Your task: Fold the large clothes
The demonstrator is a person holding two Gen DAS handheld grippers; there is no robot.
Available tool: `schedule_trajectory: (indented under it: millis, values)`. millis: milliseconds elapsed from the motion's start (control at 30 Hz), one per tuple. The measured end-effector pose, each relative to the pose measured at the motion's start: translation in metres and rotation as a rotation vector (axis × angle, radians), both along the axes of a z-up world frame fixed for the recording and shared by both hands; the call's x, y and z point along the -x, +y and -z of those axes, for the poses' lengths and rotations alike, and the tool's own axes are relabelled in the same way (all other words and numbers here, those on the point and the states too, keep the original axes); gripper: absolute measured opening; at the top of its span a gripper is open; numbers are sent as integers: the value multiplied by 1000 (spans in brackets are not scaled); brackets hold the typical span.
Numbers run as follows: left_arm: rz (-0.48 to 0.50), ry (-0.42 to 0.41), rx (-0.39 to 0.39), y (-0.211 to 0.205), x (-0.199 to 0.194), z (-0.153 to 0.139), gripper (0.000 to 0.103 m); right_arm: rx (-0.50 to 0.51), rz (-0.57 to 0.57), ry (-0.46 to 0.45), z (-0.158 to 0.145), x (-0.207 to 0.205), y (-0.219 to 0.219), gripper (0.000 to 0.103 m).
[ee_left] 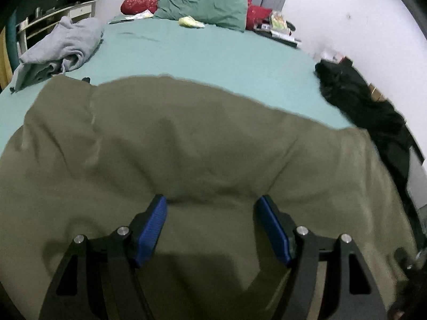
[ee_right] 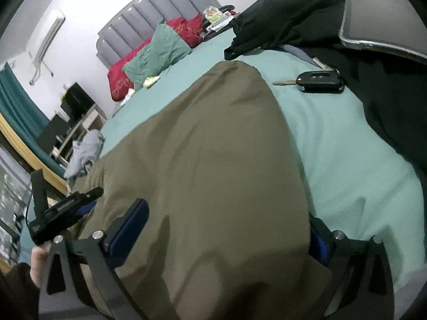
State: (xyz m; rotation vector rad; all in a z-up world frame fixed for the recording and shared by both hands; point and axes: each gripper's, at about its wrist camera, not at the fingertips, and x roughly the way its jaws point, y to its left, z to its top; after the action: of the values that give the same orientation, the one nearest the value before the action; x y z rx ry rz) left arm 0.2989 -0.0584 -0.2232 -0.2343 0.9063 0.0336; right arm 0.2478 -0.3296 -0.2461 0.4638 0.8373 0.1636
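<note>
A large olive-green garment (ee_left: 186,144) lies spread on the teal bed sheet (ee_left: 208,53). It also shows in the right wrist view (ee_right: 213,160). My left gripper (ee_left: 212,208) is open, its blue pads resting low over the garment's near part, nothing between them. My right gripper (ee_right: 226,229) is open wide. The olive cloth runs between its jaws and covers most of the right blue pad (ee_right: 319,242). The left gripper (ee_right: 64,213) shows at the left of the right wrist view, over the garment's edge.
A grey hoodie (ee_left: 61,48) lies at the bed's left edge. Black clothes (ee_left: 365,106) lie along the right edge. Green and red pillows (ee_left: 202,2) are at the headboard. A car key (ee_right: 317,81) and a phone (ee_right: 379,37) lie to the right.
</note>
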Motion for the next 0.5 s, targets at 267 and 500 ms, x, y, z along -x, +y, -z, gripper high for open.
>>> schedule_trajectory:
  millis: [267, 500]
  values:
    - [3, -12, -53, -5, 0, 4, 71, 56, -14, -43, -10, -2, 11, 76]
    - [84, 47, -50, 1, 10, -9, 71, -143, 28, -5, 15, -14, -16, 71]
